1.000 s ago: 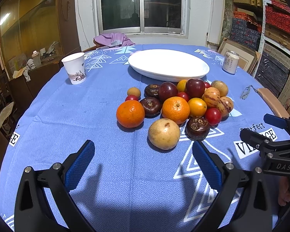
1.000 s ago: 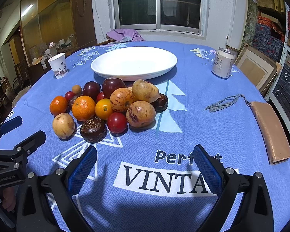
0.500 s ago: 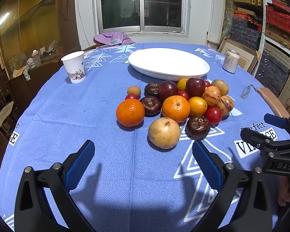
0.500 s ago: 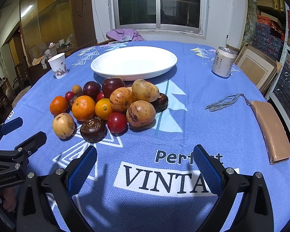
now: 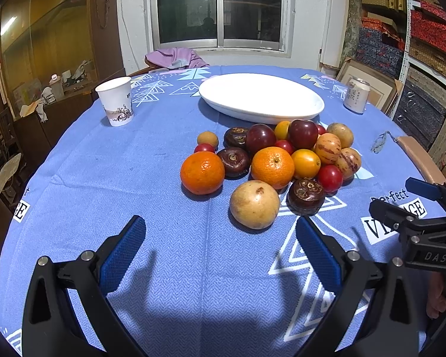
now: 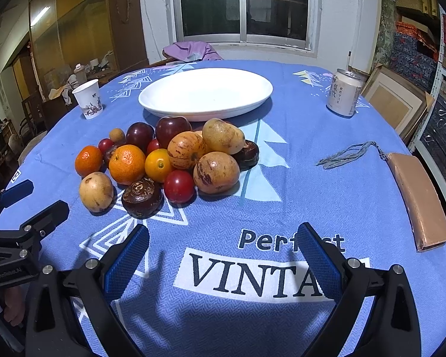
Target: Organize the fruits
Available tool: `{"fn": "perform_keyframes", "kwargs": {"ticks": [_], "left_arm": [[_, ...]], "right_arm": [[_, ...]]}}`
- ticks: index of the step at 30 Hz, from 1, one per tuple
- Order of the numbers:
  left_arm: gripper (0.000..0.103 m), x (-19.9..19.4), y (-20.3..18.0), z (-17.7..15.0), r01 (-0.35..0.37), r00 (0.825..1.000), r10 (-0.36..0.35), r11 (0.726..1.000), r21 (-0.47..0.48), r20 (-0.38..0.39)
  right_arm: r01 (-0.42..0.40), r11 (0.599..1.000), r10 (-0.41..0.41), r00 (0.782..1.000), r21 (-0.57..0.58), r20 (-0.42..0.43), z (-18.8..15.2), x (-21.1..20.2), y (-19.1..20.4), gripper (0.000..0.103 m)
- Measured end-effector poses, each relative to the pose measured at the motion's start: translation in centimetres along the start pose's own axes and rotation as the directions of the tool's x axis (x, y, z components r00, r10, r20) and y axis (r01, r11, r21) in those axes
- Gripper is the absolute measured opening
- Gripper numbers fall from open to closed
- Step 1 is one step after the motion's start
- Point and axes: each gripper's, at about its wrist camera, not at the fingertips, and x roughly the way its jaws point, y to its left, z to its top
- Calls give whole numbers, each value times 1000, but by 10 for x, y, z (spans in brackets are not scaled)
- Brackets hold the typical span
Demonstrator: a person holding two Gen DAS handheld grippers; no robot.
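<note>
Straight ahead of both tongs, beyond the fruit, the white oval plate (image 5: pixel 261 98) lies with its long axis left to right, empty. Nearer, the fruit pile (image 5: pixel 276 157) sits just before the left tongs (image 5: pixel 220 248) and ahead-left of the right tongs (image 6: pixel 223 254). Both tongs are released, holding nothing; nothing has moved since earlier.

Fruit pile (image 5: pixel 276 160) rear pieces partly hidden, can (image 6: pixel 343 92) lettering too small, hand (image 5: pixel 435 297) mostly cut off
</note>
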Motion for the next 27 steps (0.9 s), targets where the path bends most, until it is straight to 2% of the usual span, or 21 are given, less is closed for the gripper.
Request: {"fn": "perform_keyframes", "kwargs": {"ticks": [6, 12, 21, 27], "left_arm": [[99, 5, 2, 1, 37, 999, -37, 999, -10, -22], [99, 8, 6, 3, 71, 997, -72, 997, -35, -36], [99, 20, -3, 5, 51, 996, -50, 999, 10, -76], [99, 24, -1, 6, 46, 994, -46, 999, 3, -96]], "right_arm": [[-41, 999, 39, 998, 34, 38, 1, -7, -5, 100], [-100, 995, 100, 995, 29, 22, 2, -6, -4, 100], [-136, 991, 135, 990, 17, 37, 1, -10, -2, 100], [-153, 988, 152, 987, 34, 48, 2, -11, -6, 100]]}}
